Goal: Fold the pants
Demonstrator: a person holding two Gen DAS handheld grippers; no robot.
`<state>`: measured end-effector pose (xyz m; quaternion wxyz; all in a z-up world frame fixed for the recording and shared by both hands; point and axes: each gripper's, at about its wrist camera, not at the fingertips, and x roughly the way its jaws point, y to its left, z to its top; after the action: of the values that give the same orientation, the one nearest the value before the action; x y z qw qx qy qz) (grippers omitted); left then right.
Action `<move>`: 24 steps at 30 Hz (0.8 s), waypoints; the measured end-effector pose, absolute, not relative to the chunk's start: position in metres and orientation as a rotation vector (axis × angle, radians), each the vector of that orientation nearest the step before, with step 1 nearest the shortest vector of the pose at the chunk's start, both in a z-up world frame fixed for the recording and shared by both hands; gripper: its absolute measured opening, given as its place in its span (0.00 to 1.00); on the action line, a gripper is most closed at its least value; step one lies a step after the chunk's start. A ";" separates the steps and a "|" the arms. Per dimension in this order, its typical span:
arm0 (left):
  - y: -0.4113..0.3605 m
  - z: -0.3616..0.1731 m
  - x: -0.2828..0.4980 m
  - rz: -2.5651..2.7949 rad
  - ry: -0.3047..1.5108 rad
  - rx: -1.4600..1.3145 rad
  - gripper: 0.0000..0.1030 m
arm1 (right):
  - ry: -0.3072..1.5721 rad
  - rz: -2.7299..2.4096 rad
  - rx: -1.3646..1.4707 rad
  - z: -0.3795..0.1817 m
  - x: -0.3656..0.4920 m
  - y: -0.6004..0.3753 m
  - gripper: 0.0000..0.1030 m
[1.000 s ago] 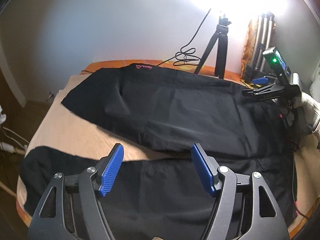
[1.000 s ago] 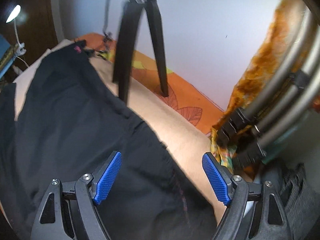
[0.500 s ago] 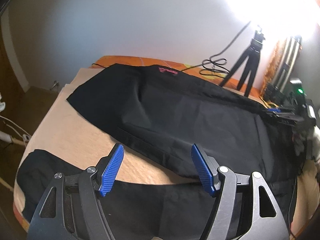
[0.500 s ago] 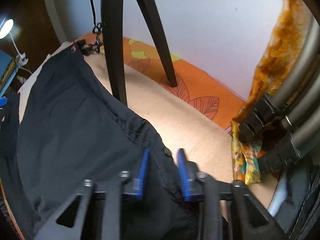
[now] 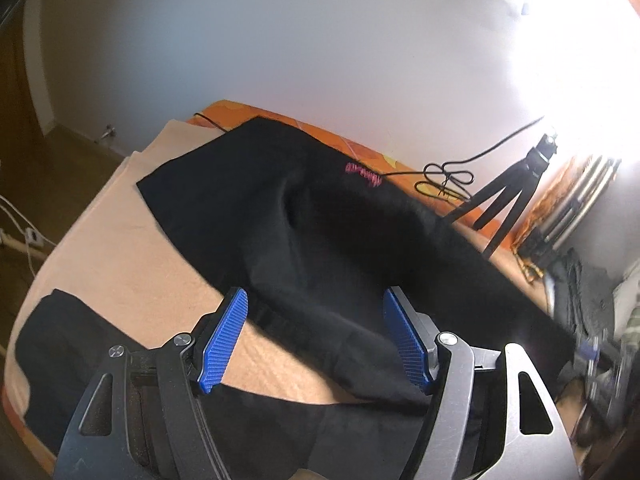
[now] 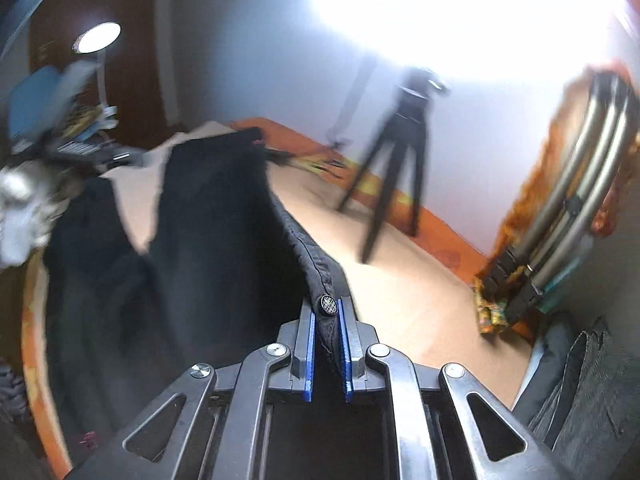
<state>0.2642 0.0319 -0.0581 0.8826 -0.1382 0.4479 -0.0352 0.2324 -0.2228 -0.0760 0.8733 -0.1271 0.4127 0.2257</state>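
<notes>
Black pants point(image 5: 320, 232) lie spread on a beige-covered bed point(image 5: 120, 248), a pink logo near the far hem. My left gripper point(image 5: 316, 336) is open, its blue pads on either side of the near edge of one leg, above the cloth. My right gripper point(image 6: 327, 320) is shut on the pants' waistband point(image 6: 316, 276) beside a metal button point(image 6: 328, 304) and holds that edge lifted off the bed. The other leg point(image 5: 80, 340) lies flat at the lower left of the left wrist view.
A small black tripod point(image 5: 516, 196) with a coiled cable point(image 5: 444, 176) stands on the bed's far side by the wall. Folded metal stand legs and orange cloth point(image 6: 560, 208) are at the right. A dark bag point(image 6: 580, 392) lies by the bed's right edge.
My right gripper has closed on the waistband and lifted it, so the pants rise in a ridge. My left gripper has moved forward over the leg, still open.
</notes>
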 end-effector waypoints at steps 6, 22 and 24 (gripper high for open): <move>0.029 -0.050 0.274 -0.106 0.925 -0.318 0.70 | 0.846 0.560 -0.298 -0.072 0.168 -0.180 0.08; -0.063 -0.085 0.327 -0.068 1.125 0.012 0.74 | 0.985 0.543 -0.212 -0.101 0.104 -0.129 0.08; -0.077 -0.094 0.333 -0.030 1.146 0.090 0.74 | 0.985 0.540 -0.218 -0.102 0.097 -0.124 0.08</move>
<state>0.3335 -0.0772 -0.0944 0.8392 0.0427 0.5419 -0.0144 0.0966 -0.1242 -0.1022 0.8409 -0.1030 0.4659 0.2554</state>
